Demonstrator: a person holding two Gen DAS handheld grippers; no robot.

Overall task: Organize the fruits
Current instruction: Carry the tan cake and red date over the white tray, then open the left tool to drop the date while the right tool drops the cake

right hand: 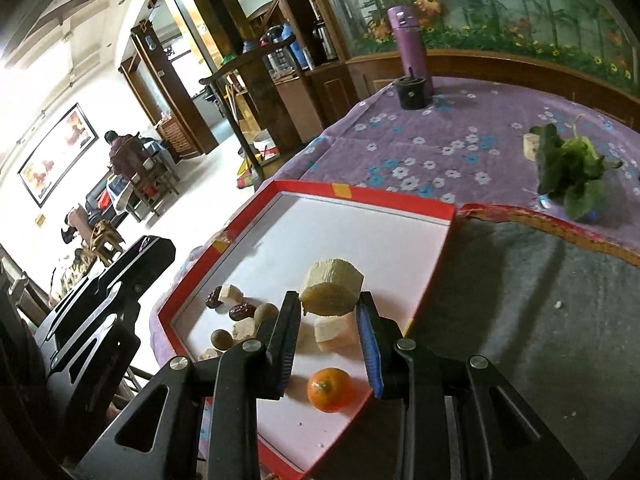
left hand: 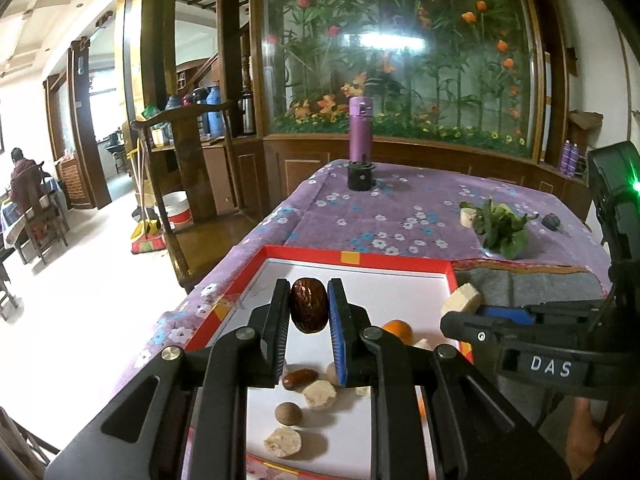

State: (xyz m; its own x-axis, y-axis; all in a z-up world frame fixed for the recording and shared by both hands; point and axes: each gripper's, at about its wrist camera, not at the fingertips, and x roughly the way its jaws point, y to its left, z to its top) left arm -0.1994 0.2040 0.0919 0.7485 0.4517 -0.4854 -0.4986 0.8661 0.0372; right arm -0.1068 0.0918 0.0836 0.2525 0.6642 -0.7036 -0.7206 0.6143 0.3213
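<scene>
The job looks well underway: the left gripper [left hand: 308, 306] is clamped on a wrinkled dark-brown date [left hand: 308, 305] and the right gripper [right hand: 329, 307] on a pale yellow cut chunk of fruit [right hand: 331, 287], both held above the shallow red-rimmed, white-floored cardboard tray [right hand: 362, 195]. Already in the tray, toward nine o'clock of the chunk in the right wrist view, lie more dates, pale pieces and round brown nuts [right hand: 221, 339], with a small orange mandarin [right hand: 330, 389] at six o'clock, so these two look like the last to place. The only legible writing is "DAS" [left hand: 551, 367] on the right gripper's body.
</scene>
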